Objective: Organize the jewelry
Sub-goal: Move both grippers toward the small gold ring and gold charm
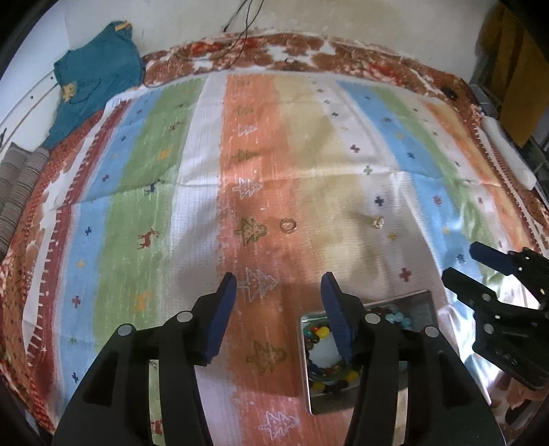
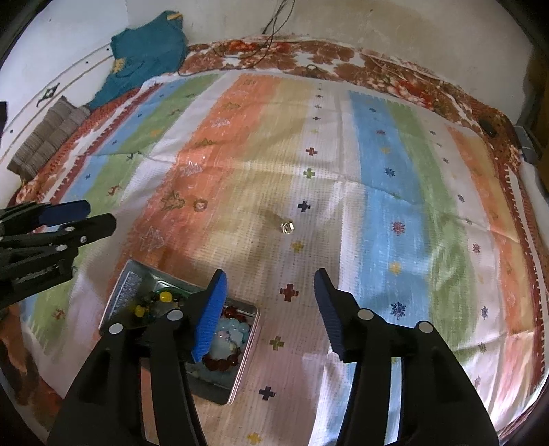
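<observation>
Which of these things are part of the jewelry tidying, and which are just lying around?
Part of the job: tin with bead bracelets, flat ring, stone ring.

Lying about: teal garment, grey folded cloth, cable, striped mat.

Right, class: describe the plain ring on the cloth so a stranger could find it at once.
Start at the striped, many-coloured cloth and follow its orange stripe. Beyond the shiny metal tray of coloured beads, beside a green tree motif, lies the plain round band ring. The other small silvery ring sits on the white stripe and carries a raised top.
</observation>
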### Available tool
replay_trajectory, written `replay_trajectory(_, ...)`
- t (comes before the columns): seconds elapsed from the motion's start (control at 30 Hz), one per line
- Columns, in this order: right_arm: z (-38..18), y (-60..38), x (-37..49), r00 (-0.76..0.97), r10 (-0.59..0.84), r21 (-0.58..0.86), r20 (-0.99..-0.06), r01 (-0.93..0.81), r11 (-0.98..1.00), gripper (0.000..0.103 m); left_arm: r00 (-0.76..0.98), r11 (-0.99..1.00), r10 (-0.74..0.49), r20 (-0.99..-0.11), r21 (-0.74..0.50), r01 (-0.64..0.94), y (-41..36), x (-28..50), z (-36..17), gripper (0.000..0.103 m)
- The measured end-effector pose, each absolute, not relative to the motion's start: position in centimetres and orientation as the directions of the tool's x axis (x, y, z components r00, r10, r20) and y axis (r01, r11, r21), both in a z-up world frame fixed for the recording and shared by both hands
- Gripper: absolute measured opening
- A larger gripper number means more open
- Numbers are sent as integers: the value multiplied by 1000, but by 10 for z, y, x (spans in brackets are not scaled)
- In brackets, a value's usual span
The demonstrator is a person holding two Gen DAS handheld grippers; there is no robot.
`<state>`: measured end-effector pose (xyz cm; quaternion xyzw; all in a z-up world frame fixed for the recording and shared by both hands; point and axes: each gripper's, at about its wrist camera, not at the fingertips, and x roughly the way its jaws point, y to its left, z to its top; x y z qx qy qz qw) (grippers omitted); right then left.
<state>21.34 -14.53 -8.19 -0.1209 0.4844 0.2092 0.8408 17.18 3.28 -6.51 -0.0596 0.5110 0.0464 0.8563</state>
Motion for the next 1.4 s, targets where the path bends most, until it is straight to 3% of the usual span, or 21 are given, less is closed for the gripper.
replay_trajectory(1.4, -155, -121, 298, 330, 179, 13, -927, -448, 894, 59, 346, 991, -5, -938, -52, -124, 40, 267, -138, 54)
